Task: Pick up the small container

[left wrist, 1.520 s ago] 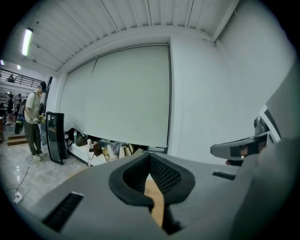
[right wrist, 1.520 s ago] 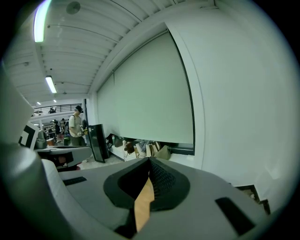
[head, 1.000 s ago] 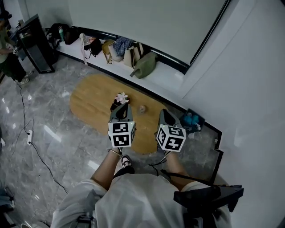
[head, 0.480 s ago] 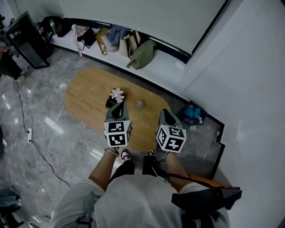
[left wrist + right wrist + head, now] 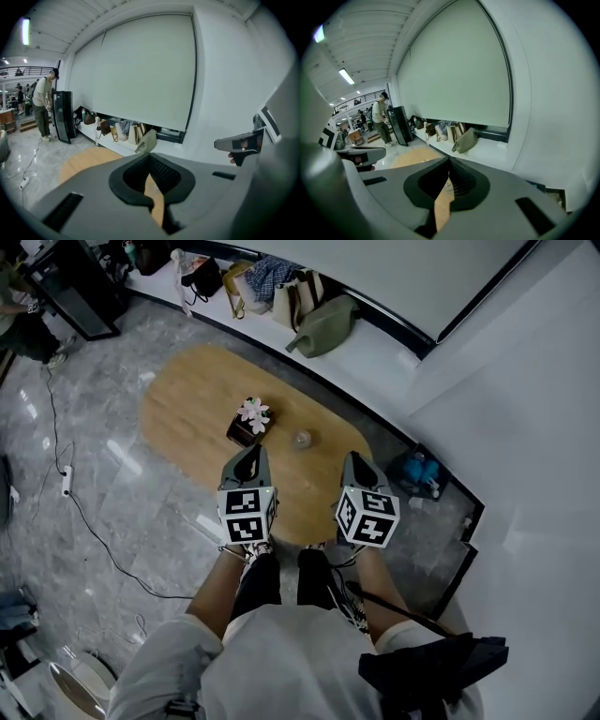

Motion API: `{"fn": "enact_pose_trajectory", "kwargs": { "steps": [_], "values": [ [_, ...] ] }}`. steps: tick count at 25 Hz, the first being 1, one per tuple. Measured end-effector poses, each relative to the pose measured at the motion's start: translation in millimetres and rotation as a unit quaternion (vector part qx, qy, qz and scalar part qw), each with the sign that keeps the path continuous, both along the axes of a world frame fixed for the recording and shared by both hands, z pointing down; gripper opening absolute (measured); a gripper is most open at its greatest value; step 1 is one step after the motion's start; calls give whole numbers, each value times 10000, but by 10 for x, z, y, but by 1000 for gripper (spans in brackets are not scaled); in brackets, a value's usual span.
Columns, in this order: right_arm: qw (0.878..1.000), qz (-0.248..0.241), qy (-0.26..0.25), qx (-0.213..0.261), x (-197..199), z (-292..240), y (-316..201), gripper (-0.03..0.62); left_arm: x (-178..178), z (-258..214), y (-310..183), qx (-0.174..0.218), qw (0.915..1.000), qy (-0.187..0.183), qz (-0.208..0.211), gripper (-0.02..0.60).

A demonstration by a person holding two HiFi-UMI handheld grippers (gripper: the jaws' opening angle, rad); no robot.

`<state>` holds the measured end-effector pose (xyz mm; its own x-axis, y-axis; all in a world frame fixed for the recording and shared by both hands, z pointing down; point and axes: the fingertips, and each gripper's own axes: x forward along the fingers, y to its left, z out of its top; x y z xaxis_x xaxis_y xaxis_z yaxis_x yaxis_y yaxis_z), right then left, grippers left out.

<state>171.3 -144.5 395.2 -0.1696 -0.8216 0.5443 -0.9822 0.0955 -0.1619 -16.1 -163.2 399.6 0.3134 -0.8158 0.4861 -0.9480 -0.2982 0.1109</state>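
1. The small container (image 5: 301, 439) stands on the oval wooden table (image 5: 187, 409), on its right half, well apart from both grippers.
2. A dark pot of pale flowers (image 5: 249, 420) stands on the table near the container, on its left.
3. The left gripper (image 5: 250, 457) hangs above the table's near side, jaws pressed together with nothing between them.
4. The right gripper (image 5: 355, 465) hangs above the table's near right end, jaws likewise pressed together and empty.
5. Bags (image 5: 323, 324) sit on a white ledge beyond the table's far edge.

Oval wooden table (image 5: 187, 409), flowers (image 5: 252, 412) perhaps potted, bags (image 5: 323, 322) along ledge (image 5: 389, 357)
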Motion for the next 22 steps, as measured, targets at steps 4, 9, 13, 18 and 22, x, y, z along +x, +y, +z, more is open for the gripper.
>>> {"fn": "enact_pose_trajectory", "kwargs": {
  "steps": [4,9,13,18,22],
  "values": [
    [9997,-174,-26,-158,-53,300,-95,23,-124,371,-29,-220,9995,-57,-212,2],
    [9986,-323,9,-416,-59,819,-198,23,-199,1003,-89,-574,9974,-27,-436,2],
    [9972,-416,16,-629,-92,1344,-261,23,-204,1537,-117,-787,9954,8,-547,2],
    [9949,-409,-63,-920,-118,2140,-282,23,-139,2224,-120,-954,9942,-41,-487,2],
    [9934,-456,-108,-1049,-168,2640,-322,23,-191,2678,-140,-1010,9934,-174,-510,2]
  ]
}}
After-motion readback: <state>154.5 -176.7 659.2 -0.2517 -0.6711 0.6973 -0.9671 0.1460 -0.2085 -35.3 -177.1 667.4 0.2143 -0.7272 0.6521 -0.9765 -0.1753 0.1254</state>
